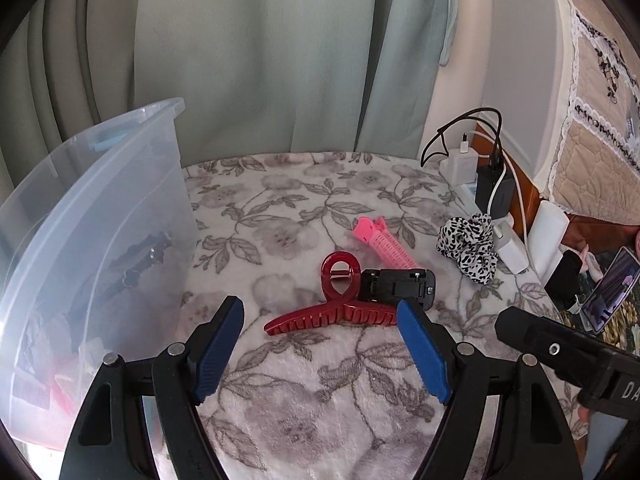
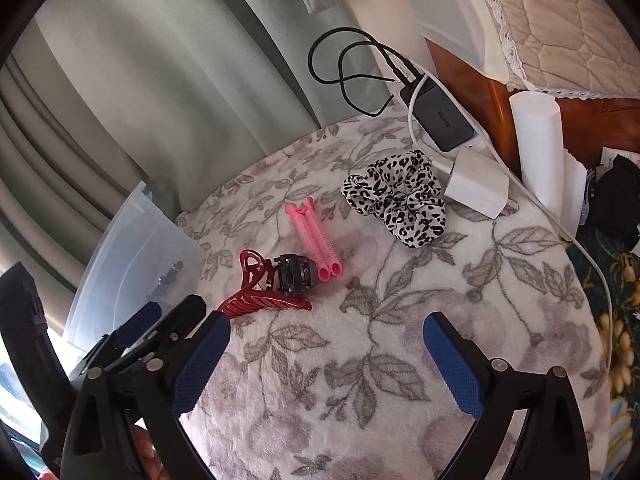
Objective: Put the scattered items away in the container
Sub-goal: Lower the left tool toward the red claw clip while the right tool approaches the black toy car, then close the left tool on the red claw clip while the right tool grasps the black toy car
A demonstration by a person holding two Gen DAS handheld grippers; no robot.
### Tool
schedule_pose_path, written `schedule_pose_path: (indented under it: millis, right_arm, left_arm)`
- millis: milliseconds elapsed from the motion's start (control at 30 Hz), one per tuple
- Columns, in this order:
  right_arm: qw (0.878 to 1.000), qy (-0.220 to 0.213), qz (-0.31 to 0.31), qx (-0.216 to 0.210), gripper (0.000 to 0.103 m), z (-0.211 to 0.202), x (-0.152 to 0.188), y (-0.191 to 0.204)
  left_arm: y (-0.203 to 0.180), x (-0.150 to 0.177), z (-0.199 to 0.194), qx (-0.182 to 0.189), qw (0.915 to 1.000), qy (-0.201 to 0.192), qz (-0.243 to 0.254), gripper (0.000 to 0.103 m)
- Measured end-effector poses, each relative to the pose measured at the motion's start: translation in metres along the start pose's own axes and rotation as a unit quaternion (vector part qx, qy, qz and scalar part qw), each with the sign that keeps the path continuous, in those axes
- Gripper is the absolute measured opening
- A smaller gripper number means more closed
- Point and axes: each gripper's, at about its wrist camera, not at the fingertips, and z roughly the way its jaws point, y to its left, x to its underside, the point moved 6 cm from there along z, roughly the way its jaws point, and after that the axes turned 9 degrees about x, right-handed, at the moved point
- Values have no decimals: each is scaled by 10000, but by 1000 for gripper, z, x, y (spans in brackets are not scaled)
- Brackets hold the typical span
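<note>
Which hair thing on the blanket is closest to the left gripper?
The dark red claw clip, lying just ahead of the left gripper. The pink roller clip and spotted scrunchie lie farther off.

Blanket (image 1: 304, 392) white with grey flower-and-leaf print; claw clip (image 1: 332, 312) dark red, glossy; small clip (image 1: 400, 286) black, at its 2 o'clock; roller clip (image 1: 384, 244) bright pink, further toward 1 o'clock; scrunchie (image 1: 468, 248) white with black leopard spots; bin (image 1: 100, 216) clear frosted plastic, at 9 o'clock; curtain (image 1: 256, 56) pale grey-green; chargers: one white (image 2: 476, 184), one black (image 2: 442, 118); left gripper (image 1: 320, 344) and right gripper (image 2: 328, 352) black with blue pads
</note>
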Motion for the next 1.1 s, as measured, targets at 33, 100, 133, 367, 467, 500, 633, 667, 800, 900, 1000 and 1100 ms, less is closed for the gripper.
schedule_pose_path:
  millis: [33,100,133,367,467,500,633,667,800,900,1000,1100]
  right_arm:
    - [10000,40,45,-22,99,3,-1,-1]
    - [9998,126,123,-28,99,11,-3,-4]
    - [9998,156,153,-24,98,15,-4,-6]
    - [9984,376,383,-190,87,41,-8,-6]
    - [9977,444,410,-308,74,52,-10,-1]
    - [9974,471,406,-351,73,55,-11,2]
    - [9961,606,357,-530,69,70,-12,13]
    - [9957,642,345,-575,65,73,-13,16]
    - [9938,798,330,-702,53,85,-12,23]
    - [9934,831,354,-701,46,89,-13,24]
    - [9931,841,408,-707,42,91,-13,23]
    - [9925,852,489,-725,37,91,-14,20]
  left_arm:
    - [1,1,5,-4,10000,38,16,80]
    - [4,3,15,-27,9999,107,50,80]
    - [6,3,20,-45,9999,137,76,80]
    - [15,4,44,144,9992,188,309,80]
    - [16,4,50,355,9987,146,324,80]
    - [16,3,51,422,9985,115,329,80]
    - [11,1,58,866,9951,220,420,80]
    - [9,2,59,985,9938,274,434,80]
    - [-1,9,65,1340,9886,487,494,80]
    - [-6,15,69,1229,9888,567,628,80]
    - [-6,19,71,1157,9886,657,704,75]
    - [-7,23,69,1204,9877,737,676,66]
